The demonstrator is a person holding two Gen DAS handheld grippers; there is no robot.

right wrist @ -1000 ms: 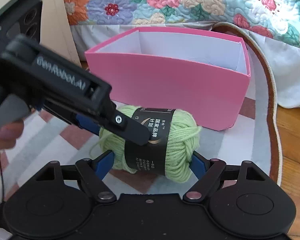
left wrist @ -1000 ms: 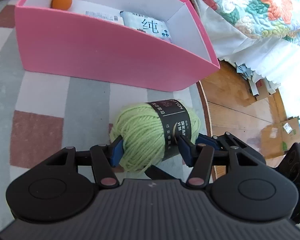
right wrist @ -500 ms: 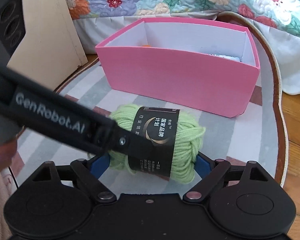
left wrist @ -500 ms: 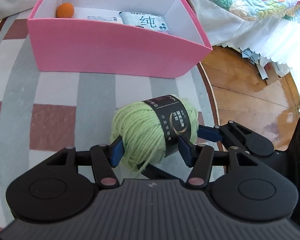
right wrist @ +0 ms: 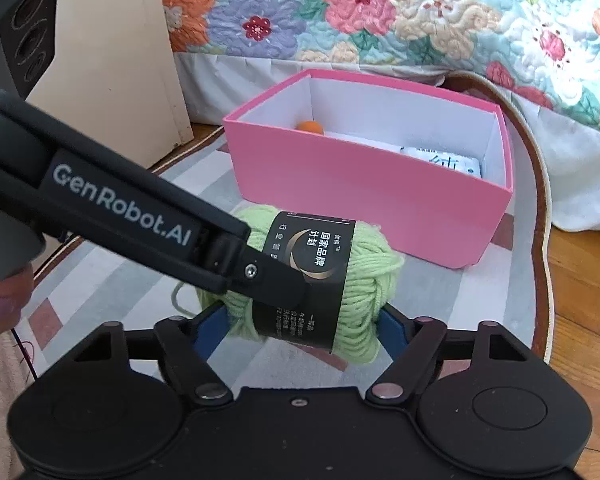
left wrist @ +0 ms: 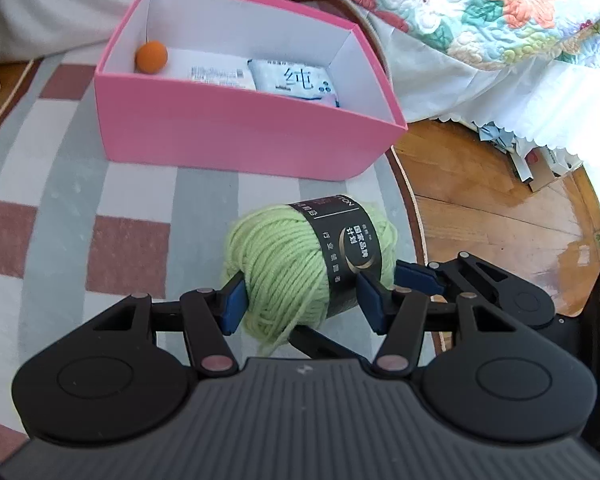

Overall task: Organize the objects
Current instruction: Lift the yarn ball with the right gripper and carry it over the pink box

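A checked rug [left wrist: 80, 200] over wood floor [left wrist: 480, 200] filled lower frame, quilted bed [right wrist: 380, 12] above; left gripper [left wrist: 300, 300] clenched the yarn ball [left wrist: 284, 272], right gripper [right wrist: 296, 332] closing around it.

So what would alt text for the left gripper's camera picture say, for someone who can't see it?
A left gripper with blue pads clamps a light green yarn ball with a black paper band above a checked rug. Behind stands an open pink cardboard box holding a small orange ball and white packets.
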